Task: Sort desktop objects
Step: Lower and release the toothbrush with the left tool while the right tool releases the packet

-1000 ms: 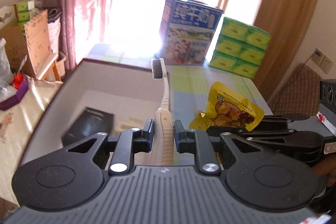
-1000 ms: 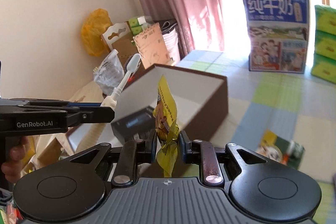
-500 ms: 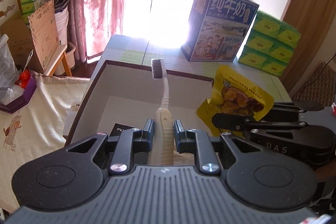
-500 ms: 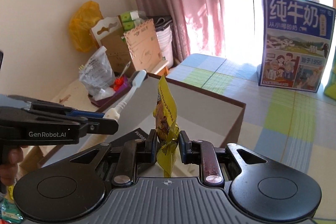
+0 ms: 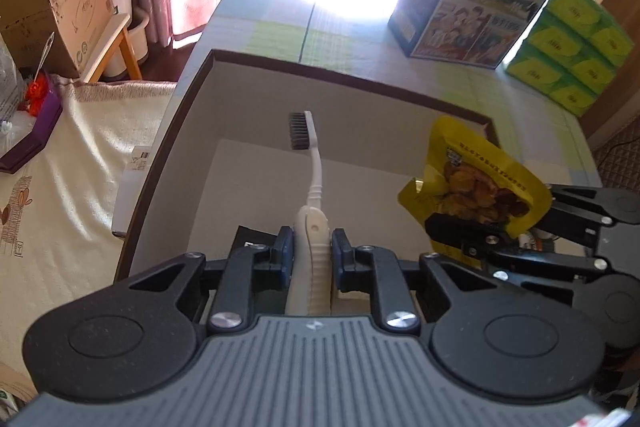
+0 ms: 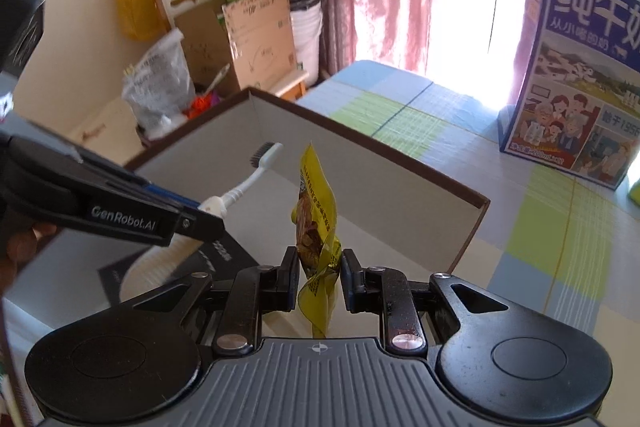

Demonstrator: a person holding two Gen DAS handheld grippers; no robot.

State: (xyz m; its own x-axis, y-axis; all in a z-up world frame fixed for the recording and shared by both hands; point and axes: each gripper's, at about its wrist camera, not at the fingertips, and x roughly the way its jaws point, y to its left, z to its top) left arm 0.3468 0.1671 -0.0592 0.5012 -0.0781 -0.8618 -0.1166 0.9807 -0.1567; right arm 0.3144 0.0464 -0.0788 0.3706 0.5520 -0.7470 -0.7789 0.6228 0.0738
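Left wrist view: left gripper (image 5: 312, 254) pinches a stiff, light toothbrush (image 5: 311, 227) by its ribbed handle between the fingers, bristles ahead over the open brown-rimmed box (image 5: 360, 77), while right gripper (image 6: 319, 269) clamps a limp, crinkly yellow snack pouch (image 6: 316, 215) by its bottom edge

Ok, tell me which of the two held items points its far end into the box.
The toothbrush, clamped in the left tool: its bristled head reaches over the open box. The yellow snack pouch in the right tool stands upright.
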